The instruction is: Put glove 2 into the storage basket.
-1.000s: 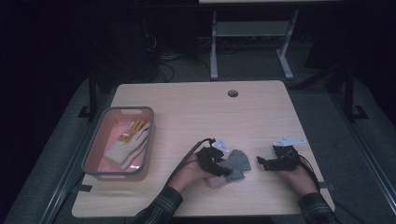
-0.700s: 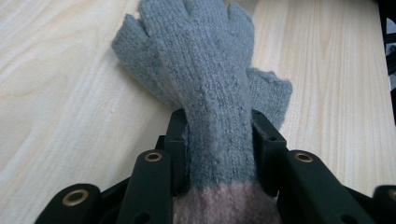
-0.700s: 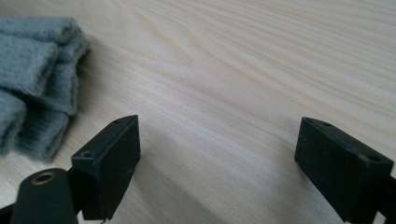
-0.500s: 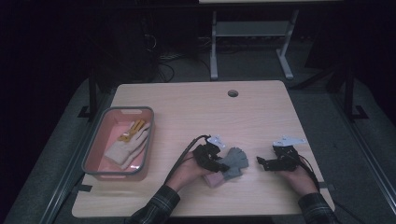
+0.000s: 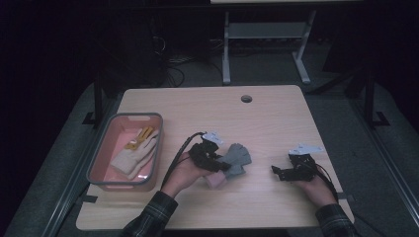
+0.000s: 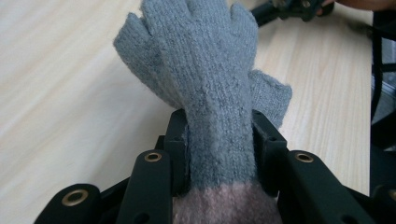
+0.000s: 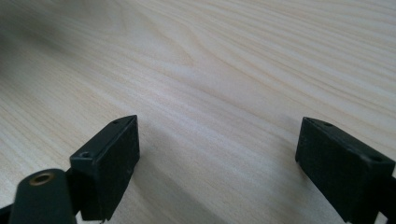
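Clamped at its wrist between the fingers of the left gripper (image 6: 219, 154), which have just closed in on it, the grey knit glove (image 6: 205, 79) hangs over the wooden surface (image 5: 276, 118). One cream glove (image 5: 133, 155) already lies in the pink bin (image 5: 101, 153), so carrying the grey one over probably remains. Right gripper (image 7: 217, 163) rests on the surface, fingers wide and empty.

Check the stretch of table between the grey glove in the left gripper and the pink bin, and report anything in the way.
Nothing visible blocks it. The left gripper grips the grey glove, and only bare table lies between it and the pink bin.
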